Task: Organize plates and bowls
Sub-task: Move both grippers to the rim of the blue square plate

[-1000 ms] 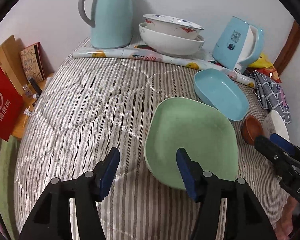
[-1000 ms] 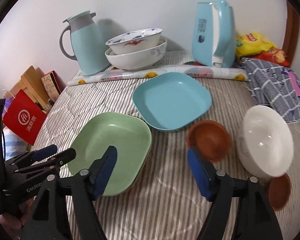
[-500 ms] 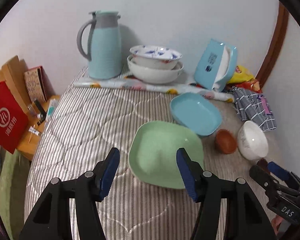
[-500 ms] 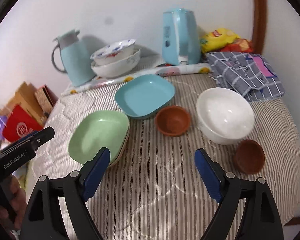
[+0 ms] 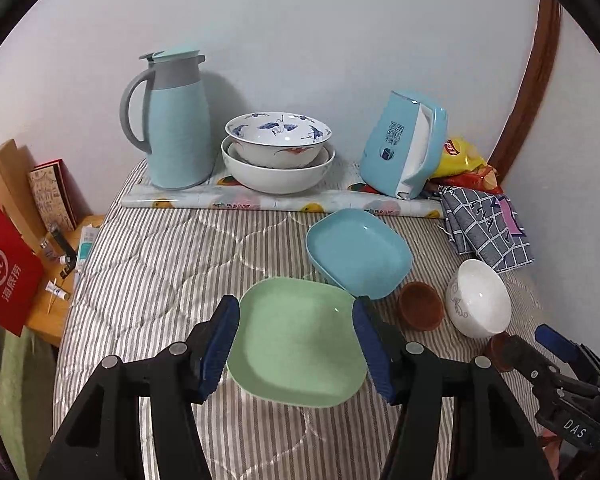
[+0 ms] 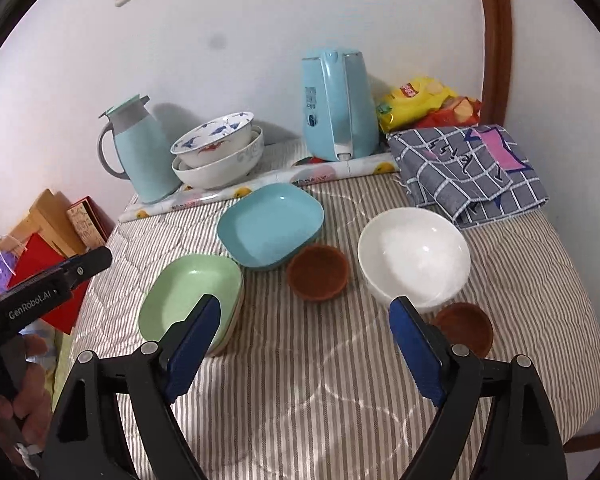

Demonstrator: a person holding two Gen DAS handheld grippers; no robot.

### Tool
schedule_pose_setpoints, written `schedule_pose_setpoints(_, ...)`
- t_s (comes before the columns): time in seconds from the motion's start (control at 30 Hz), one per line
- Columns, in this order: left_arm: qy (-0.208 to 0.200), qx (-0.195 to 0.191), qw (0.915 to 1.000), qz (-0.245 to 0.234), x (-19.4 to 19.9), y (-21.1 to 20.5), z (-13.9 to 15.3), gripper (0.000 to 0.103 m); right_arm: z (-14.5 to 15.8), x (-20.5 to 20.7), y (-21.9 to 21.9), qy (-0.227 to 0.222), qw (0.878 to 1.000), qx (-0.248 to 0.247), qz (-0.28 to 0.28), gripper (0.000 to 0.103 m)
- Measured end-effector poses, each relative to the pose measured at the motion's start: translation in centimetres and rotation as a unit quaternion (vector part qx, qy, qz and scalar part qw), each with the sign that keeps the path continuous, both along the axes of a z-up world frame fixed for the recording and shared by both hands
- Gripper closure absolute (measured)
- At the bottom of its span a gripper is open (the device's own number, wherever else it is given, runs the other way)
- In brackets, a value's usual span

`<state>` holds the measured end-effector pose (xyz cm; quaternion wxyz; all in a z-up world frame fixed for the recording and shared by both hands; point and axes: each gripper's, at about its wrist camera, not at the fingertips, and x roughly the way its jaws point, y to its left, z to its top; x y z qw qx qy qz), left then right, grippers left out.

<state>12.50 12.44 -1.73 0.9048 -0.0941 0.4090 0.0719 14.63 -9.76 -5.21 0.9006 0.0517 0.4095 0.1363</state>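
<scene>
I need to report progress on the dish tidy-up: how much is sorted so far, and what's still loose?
Done, it seems: the green plate appears to top a small stack, and two patterned bowls sit nested by the wall.

In hand: nothing. The left claw and right claw are both empty and open.

Left: the blue plate, white bowl and two brown bowls lie separately on the striped quilt.

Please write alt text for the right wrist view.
The open right gripper hovers over a striped cloth holding a green plate, a blue plate, a white bowl and two brown bowls.
</scene>
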Motion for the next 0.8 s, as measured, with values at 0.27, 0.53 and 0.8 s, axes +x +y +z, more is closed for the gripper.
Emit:
schedule_pose_setpoints(0.27,0.001,-0.002,1.0000,0.003,2.0,0.9,-0.4,0.046,0.0,2.2,0.9,-0.004,1.000,-0.016,0.001,0.017)
schedule_pose_setpoints(0.53,0.009,-0.011,0.9999,0.001,4.1,1.8,-1.5,0.046,-0.3,4.4,1.9,-0.010,1.000,-0.030,0.003,0.019)
schedule_pose_setpoints(0.8,0.019,-0.023,0.9995,-0.006,6.8,2.1,-2.9,0.046,-1.0,7.7,2.5,-0.001,0.999,-0.037,0.000,0.027)
